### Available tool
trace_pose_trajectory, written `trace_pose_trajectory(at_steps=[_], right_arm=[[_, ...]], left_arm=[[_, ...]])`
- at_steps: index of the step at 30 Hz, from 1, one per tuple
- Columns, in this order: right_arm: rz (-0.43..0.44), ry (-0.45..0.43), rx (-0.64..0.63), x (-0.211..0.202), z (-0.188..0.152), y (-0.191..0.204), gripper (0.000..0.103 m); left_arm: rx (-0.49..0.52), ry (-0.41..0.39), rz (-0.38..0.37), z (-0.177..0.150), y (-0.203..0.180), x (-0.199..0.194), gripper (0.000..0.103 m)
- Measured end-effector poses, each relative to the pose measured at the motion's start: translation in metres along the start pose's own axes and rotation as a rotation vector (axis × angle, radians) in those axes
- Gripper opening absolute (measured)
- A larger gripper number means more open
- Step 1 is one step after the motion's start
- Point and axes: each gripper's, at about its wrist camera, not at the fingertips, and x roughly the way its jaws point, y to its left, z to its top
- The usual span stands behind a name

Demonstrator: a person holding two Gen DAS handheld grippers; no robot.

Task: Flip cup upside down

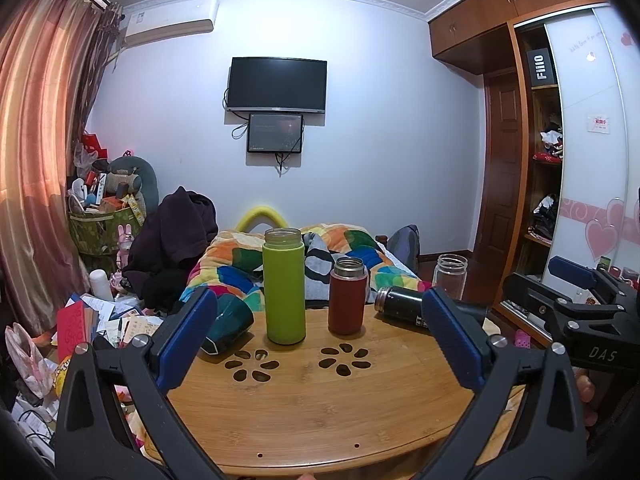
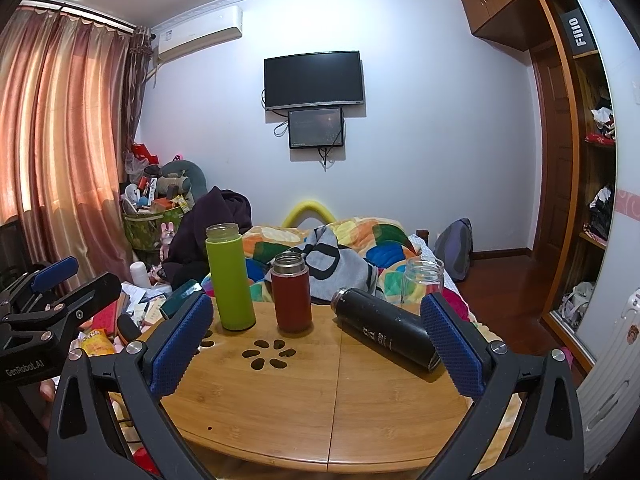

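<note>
A tall green cup and a shorter red cup stand upright, mouths up, on the round bamboo table. A black flask lies on its side at the right. A dark teal cup lies on its side at the left, partly hidden by a finger. A clear glass jar stands at the far right edge. My left gripper and my right gripper are both open and empty, held in front of the table.
A bed with a colourful quilt lies behind the table. Clutter and papers fill the floor at the left. A wardrobe stands at the right. The right gripper shows at the right edge of the left wrist view.
</note>
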Motion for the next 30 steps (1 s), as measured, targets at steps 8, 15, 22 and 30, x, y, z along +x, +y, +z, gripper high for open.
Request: trace_pose_trajectory(at_steps=[8,15,22,30], right_arm=[[0.001,0.0,-0.001,-0.0008,0.0007,0.001,0.103],[0.002,-0.001,-0.003,-0.002,0.0017,0.0021,0.103],[0.002,-0.001,-0.002,-0.0022,0.0014,0.0026,0.103],[0.006,-0.002,-0.004,-0.0023,0.0015,0.003,0.103]], left_arm=[[-0.001,-0.001,0.001,-0.0001,-0.0004,-0.0012,0.103],[-0.001,-0.001,0.001,-0.0004,-0.0003,-0.0014,0.103],[0.001,-0.001,0.002,-0.0006,-0.0005,-0.0012,0.103],[0.0,-0.001,0.001,-0.0007,-0.0005,-0.0011,0.103]])
